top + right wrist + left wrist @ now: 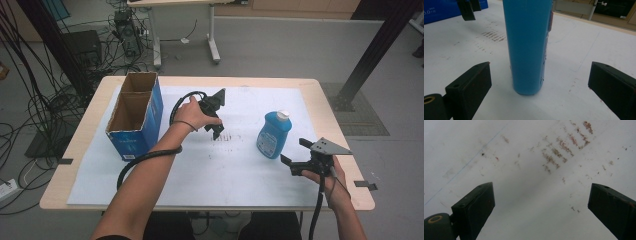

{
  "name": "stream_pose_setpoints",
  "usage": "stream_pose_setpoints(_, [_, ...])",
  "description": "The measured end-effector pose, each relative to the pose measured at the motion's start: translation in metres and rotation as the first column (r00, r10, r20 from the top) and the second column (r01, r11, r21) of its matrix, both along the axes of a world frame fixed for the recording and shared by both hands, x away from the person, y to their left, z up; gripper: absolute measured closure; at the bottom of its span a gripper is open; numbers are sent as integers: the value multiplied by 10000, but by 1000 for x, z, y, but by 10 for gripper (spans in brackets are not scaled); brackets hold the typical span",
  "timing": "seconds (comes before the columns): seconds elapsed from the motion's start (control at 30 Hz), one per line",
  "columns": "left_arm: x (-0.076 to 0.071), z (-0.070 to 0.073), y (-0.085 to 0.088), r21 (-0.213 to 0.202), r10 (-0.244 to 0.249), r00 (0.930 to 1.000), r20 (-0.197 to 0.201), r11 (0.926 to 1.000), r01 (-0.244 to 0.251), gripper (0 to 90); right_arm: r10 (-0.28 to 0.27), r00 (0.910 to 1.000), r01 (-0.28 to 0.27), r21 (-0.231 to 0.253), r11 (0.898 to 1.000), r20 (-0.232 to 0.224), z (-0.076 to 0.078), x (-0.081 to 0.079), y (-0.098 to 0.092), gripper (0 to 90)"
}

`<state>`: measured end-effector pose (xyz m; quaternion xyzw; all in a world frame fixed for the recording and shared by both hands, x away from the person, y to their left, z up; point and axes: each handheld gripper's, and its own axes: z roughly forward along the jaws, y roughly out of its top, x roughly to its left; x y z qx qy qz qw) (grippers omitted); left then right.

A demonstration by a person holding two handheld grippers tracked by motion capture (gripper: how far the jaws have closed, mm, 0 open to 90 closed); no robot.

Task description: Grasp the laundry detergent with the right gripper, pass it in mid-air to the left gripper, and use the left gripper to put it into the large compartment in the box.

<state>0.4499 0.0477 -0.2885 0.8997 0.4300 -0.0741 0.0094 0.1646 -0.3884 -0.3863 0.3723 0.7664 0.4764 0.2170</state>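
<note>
White sheet [210, 170] scuffed; wooden table [80, 145]; grey floor [280, 45].

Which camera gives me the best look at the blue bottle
The high view: it shows the whole blue bottle standing upright with its white cap, just ahead of the open right tool. The right gripper view shows its lower body close up, top cut off. The left gripper view looks down at the white sheet.

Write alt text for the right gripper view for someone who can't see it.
A tall blue plastic bottle stands upright on a white paper-covered table, centred ahead of the right hand-held gripper, whose two black jaws are spread wide on either side without touching it. Reddish-brown scuff marks streak the paper behind, and a blue cardboard box sits at the upper left.
</note>
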Motion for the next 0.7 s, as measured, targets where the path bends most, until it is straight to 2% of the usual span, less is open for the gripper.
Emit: stream_pose_setpoints(0.7, [0, -1, 3, -17, 58, 10000, -21, 10000, -58, 74, 30, 9998, -33, 157, 9999, 206, -6, 2, 5, 41])
